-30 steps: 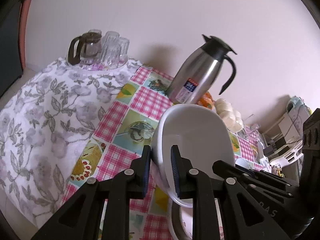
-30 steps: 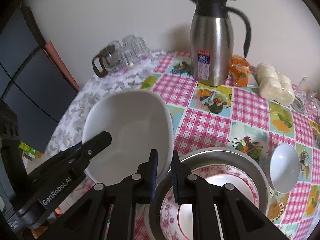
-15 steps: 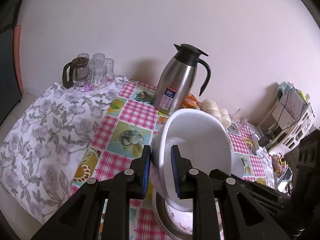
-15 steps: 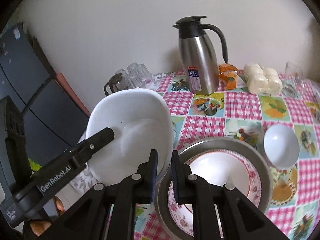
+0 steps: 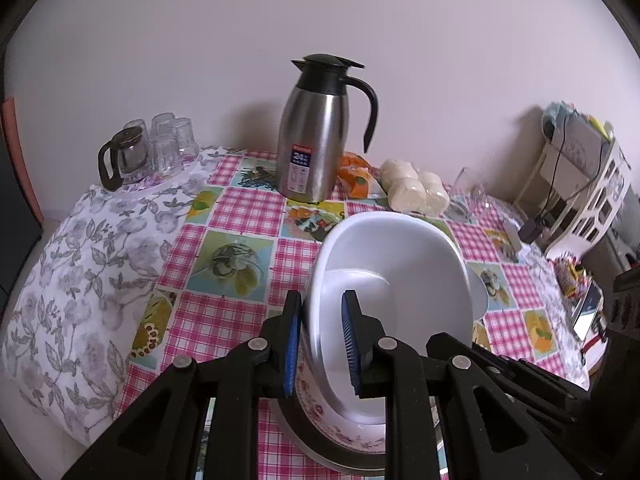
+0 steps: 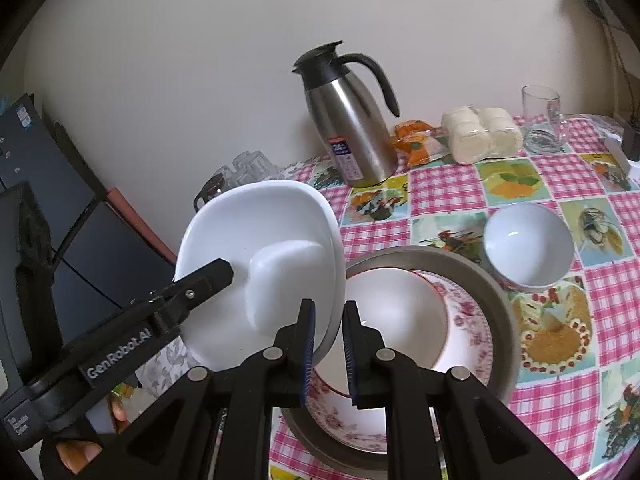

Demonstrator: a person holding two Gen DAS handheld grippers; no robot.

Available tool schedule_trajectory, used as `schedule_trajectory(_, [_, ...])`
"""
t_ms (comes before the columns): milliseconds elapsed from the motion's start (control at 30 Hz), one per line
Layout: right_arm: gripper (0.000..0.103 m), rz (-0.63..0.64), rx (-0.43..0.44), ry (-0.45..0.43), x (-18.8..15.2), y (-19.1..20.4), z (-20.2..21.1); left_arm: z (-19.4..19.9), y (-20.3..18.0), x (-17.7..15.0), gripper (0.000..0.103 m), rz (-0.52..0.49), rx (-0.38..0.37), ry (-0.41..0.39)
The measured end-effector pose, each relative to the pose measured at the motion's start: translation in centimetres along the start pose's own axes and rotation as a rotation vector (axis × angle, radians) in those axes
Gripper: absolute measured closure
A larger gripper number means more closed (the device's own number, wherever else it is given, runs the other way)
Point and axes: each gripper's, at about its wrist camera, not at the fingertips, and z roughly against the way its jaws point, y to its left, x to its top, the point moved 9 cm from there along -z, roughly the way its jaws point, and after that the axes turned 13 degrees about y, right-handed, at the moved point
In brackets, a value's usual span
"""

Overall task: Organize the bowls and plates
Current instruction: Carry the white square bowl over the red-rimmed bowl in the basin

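You've got the white squarish dish pinched from both sides: your left hand-held gripper has its blue pads clamped on one rim, and your right hand-held gripper is clamped on the opposite rim. Both are nearly pressed together, with only the thin dish wall between the pads. In the right wrist view the dish is tilted up on edge, raised off the worktop, and you can see your left gripper's arm reaching across its hollow.

Right under and beside the dish sits the metal basin with a floral plate in it, and a white bowl with a red rim nested on top of that plate. The tilted dish's lower edge hangs over the basin's left side; it looks like it's just clear of the stack, but the pads block that spot, so I can't say for sure.

The small white bowl sits upright on the checked cloth just to the right of the basin, not touching it as far as I can see. Further back there's the steel thermos jug, an orange packet, a pack of pale buns and a glass mug. The glass tumblers and small glass pot are off at the far left corner on the grey floral cloth.
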Motion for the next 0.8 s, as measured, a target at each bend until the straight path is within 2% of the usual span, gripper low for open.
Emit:
schedule_trajectory(367, [0.087,-0.060,0.027,-0.030,-0.6,-2.8,1.7,-1.0,-2.5,-1.4,0.082,-0.030,-0.005,0.035])
schedule_trajectory(800, [0.086,-0.073,0.016,-0.036,-1.0,-3.5,2.0,-1.7,-3.0,-1.4,0.082,-0.031,-0.023,0.049])
